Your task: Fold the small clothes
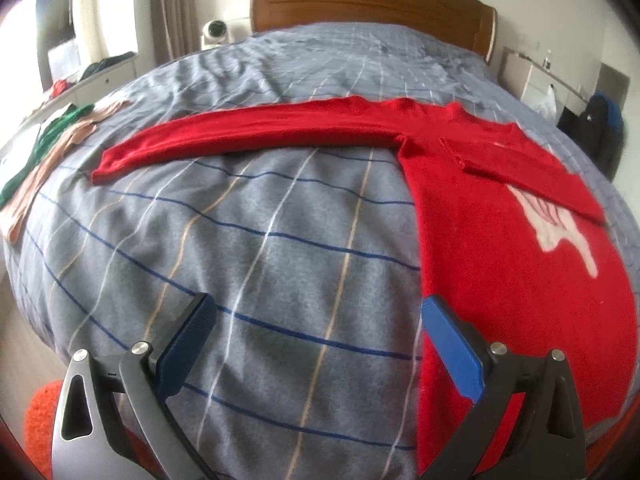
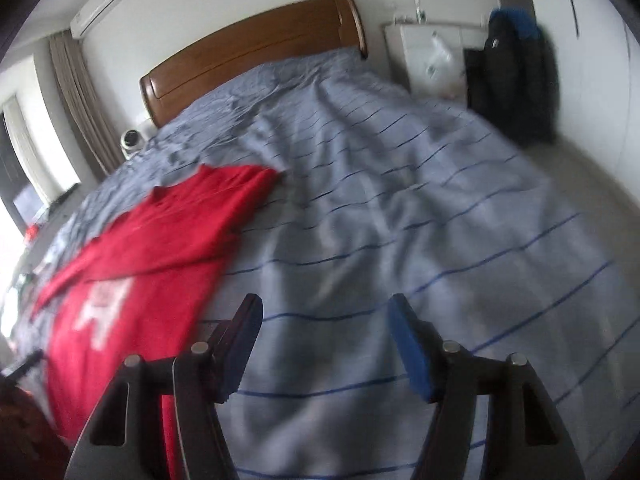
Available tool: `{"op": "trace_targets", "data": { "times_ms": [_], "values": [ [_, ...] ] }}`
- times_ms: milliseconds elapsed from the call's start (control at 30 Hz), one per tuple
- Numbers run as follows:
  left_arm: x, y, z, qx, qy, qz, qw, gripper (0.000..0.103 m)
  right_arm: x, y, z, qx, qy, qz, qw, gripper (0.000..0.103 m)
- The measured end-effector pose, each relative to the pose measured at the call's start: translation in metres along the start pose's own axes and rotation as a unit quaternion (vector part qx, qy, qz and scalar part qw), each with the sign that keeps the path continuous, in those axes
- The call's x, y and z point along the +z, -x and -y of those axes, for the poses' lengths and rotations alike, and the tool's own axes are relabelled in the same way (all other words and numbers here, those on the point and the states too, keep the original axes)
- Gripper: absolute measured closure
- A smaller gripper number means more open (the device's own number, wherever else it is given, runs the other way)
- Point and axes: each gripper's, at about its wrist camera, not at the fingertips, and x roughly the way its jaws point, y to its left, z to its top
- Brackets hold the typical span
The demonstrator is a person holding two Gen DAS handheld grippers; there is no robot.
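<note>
Already one sleeve lay folded across the red sweater (image 1: 500, 208) on the bed (image 1: 260, 240); the other sleeve (image 1: 240, 136) stretched toward nine o'clock, unfolded. Left gripper (image 1: 316, 344) hung released beside the hem; right gripper (image 2: 324, 344) gaped empty over bare cover.

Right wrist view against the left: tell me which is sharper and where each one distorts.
Left wrist view is sharper: the red sweater and the checked bedspread read crisply, though the fisheye bulges the bed. Right wrist view is motion-blurred throughout, smearing the sweater's white print and the wooden headboard, and it sits tilted with dark corners.
</note>
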Motion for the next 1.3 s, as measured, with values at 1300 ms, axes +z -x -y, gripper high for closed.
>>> {"op": "trace_targets", "data": {
  "times_ms": [1300],
  "values": [
    [-0.004, -0.013, -0.005, 0.006, 0.014, -0.025, 0.9996, 0.001, -0.034, 0.039, 0.018, -0.070, -0.047, 0.081, 0.993, 0.021]
  ]
}}
